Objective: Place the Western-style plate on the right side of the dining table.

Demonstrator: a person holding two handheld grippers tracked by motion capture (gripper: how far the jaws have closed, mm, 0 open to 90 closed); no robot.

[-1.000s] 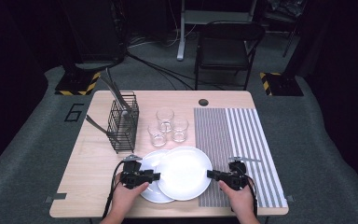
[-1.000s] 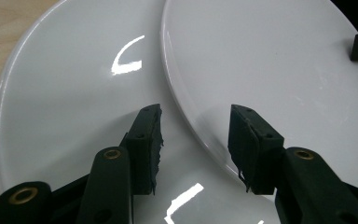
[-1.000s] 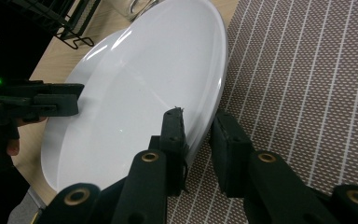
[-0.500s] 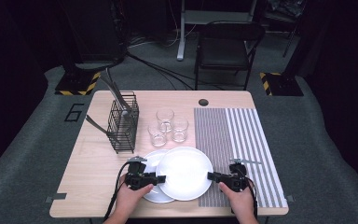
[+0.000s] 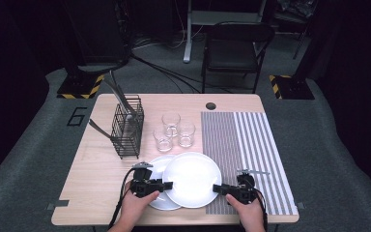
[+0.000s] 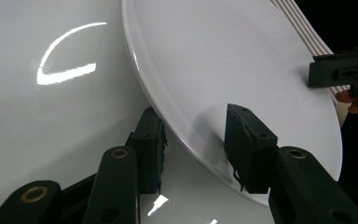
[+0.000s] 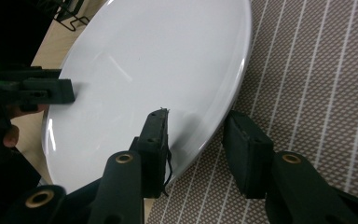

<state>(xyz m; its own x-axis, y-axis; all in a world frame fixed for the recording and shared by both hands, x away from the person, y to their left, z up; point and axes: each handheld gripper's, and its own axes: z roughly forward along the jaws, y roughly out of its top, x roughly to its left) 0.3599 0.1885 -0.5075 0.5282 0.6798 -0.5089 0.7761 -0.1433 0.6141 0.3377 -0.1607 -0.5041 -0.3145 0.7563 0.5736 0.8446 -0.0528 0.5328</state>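
A large white plate [image 5: 192, 179] is seen at the near edge of the wooden table [image 5: 96, 193], overlapping a smaller white plate [image 5: 160, 200] on its left and the striped mat [image 5: 251, 145] on its right. The left gripper [image 5: 166, 184] is set at the large plate's left rim; its jaws straddle that rim, have just been closing a little, and a gap can be seen between the pads [image 6: 151, 144] and the plate. The right gripper [image 5: 216, 188] is placed at the right rim, its jaws having just been opening, the rim between them but apparently not pressed, though contact is hard to judge. Behind the plates stand three glasses [image 5: 171, 123] and a black wire rack [image 5: 128, 128]
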